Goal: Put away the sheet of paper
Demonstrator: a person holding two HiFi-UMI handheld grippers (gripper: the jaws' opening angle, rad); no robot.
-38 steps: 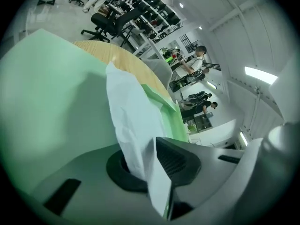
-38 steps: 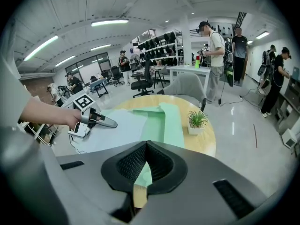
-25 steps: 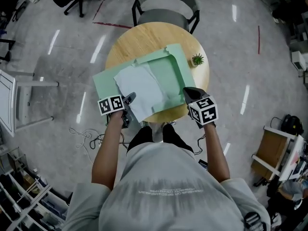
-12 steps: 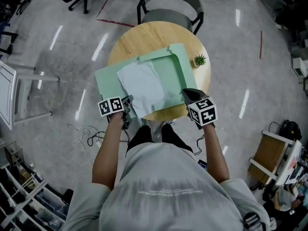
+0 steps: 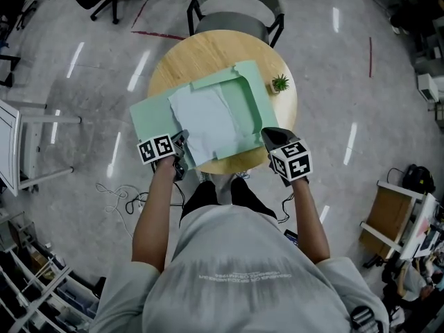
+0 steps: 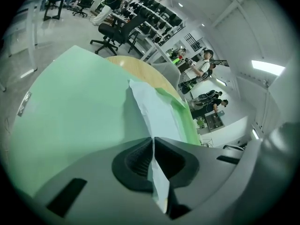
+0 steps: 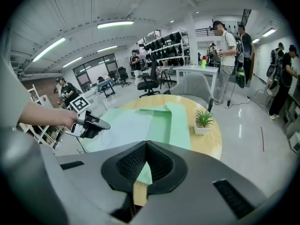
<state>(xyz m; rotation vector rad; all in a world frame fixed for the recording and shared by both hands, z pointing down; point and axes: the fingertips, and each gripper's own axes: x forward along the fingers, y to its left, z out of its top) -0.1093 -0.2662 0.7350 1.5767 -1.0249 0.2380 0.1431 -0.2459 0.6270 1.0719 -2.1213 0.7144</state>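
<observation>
A white sheet of paper point(image 5: 205, 120) lies on an open green folder point(image 5: 149, 116) on a round wooden table point(image 5: 208, 54). My left gripper point(image 5: 182, 141) is at the paper's near left corner. In the left gripper view the paper point(image 6: 154, 111) runs between the pads of my left gripper point(image 6: 153, 146), whose jaws have just been closing and now pinch it. My right gripper point(image 5: 267, 134) is at the folder's near right corner. In the right gripper view my right gripper point(image 7: 146, 151) is shut on the green folder point(image 7: 154, 118) at the table's edge.
A small potted plant point(image 5: 280, 84) stands on the table right of the folder. A grey chair point(image 5: 236, 12) is tucked in at the far side. Office chairs, shelves and several people stand around the room. Cables lie on the floor at the left.
The left gripper's jaws have shut on the paper's near left corner. The right gripper has stayed on the folder's corner.
</observation>
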